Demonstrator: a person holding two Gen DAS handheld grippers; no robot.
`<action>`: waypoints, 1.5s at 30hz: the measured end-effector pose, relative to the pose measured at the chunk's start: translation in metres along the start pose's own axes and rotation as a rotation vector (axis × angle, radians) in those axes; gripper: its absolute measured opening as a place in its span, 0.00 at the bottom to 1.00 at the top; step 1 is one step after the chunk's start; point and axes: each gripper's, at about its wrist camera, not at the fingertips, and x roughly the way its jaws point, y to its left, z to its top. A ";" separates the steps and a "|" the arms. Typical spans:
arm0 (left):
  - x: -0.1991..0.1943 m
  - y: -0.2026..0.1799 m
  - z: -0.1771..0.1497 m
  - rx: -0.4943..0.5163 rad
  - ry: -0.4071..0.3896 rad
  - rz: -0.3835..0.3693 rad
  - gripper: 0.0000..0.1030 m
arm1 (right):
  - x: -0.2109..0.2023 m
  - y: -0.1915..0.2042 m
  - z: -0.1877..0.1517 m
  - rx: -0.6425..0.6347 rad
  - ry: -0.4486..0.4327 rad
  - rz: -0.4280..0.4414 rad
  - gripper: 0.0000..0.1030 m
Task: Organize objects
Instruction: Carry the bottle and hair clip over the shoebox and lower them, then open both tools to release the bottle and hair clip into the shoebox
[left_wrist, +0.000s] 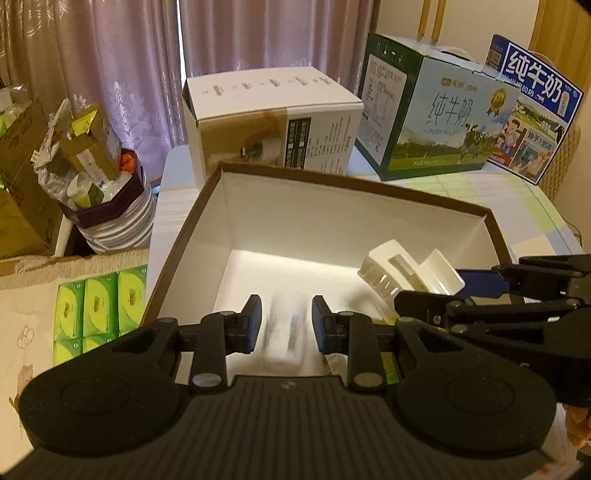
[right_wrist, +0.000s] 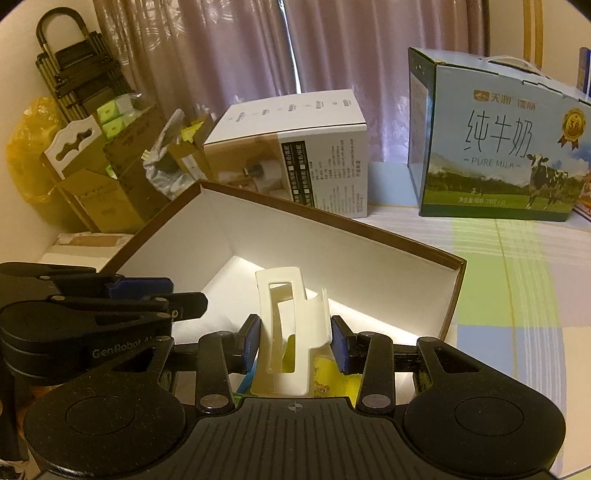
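Depositing step: left gripper (left_wrist: 286, 325) jaws apart, a blurred, probably dropping packet (left_wrist: 284, 332) between; right gripper (right_wrist: 294, 343) clamps white clip (right_wrist: 291, 325) over box (left_wrist: 369, 192). Next: release clip.

The milk carton (right_wrist: 502, 147) reads "PURE MILK"; left tongs (right_wrist: 177, 299) read "GenRobot".

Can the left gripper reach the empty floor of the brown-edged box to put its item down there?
Probably yes. The left gripper hangs over the open box, whose white floor is bare ahead. A small blurred white item sits between its fingers. The white plastic holder stays off to the side.
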 end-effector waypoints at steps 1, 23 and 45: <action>0.001 0.000 0.001 0.001 0.000 0.000 0.31 | 0.000 0.000 0.000 0.002 0.000 -0.002 0.36; -0.005 0.007 -0.010 -0.003 0.002 0.004 0.66 | -0.008 -0.004 0.006 0.058 -0.032 0.036 0.42; -0.095 0.006 -0.050 -0.053 -0.113 0.022 0.99 | -0.109 0.018 -0.053 0.038 -0.097 0.079 0.57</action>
